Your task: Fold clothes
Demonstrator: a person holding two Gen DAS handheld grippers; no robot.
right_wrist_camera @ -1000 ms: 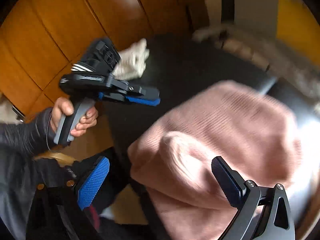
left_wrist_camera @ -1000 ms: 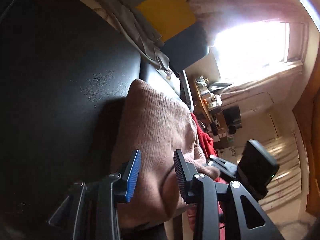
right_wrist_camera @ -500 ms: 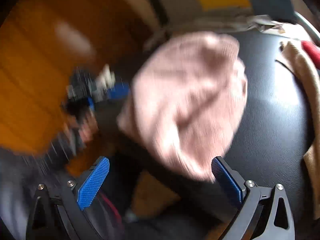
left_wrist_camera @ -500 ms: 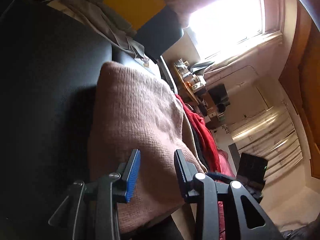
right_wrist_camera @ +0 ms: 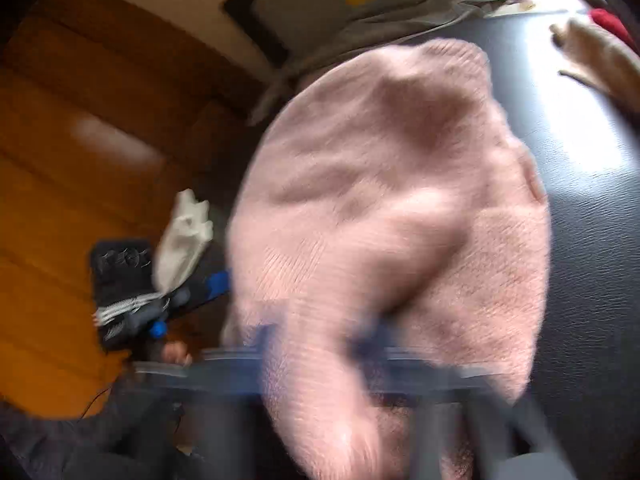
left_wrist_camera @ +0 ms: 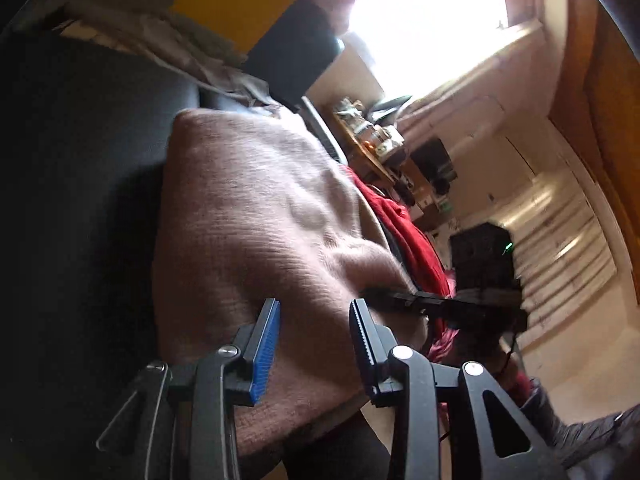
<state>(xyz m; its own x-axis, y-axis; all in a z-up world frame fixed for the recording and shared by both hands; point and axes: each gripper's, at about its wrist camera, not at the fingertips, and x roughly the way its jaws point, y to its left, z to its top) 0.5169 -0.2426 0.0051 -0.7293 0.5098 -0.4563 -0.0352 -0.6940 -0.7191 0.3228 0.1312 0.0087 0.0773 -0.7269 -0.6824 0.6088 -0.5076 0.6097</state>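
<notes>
A folded pink knit sweater (left_wrist_camera: 256, 216) lies on a black leather surface (left_wrist_camera: 80, 160); it also shows in the right wrist view (right_wrist_camera: 392, 200). My left gripper (left_wrist_camera: 312, 328) hovers over the sweater's near edge, jaws partly open with the knit showing between the pads, not clamped. My right gripper (right_wrist_camera: 316, 344) is heavily blurred at the sweater's near edge; its jaws look much closer together than before, around a bulge of knit. The right gripper also appears in the left wrist view (left_wrist_camera: 440, 304), at the sweater's right edge.
A red garment (left_wrist_camera: 404, 224) and a tan one (right_wrist_camera: 592, 52) lie beside the sweater. A grey cloth (left_wrist_camera: 192, 48) is draped along the far edge. A white cloth (right_wrist_camera: 184, 240) lies near wooden panels (right_wrist_camera: 80, 140). A cluttered shelf (left_wrist_camera: 368, 132) stands below a bright window.
The right gripper swung in to the sweater's near edge and its jaws narrowed from wide open. The left gripper stayed half open over the sweater, its view shifting slightly.
</notes>
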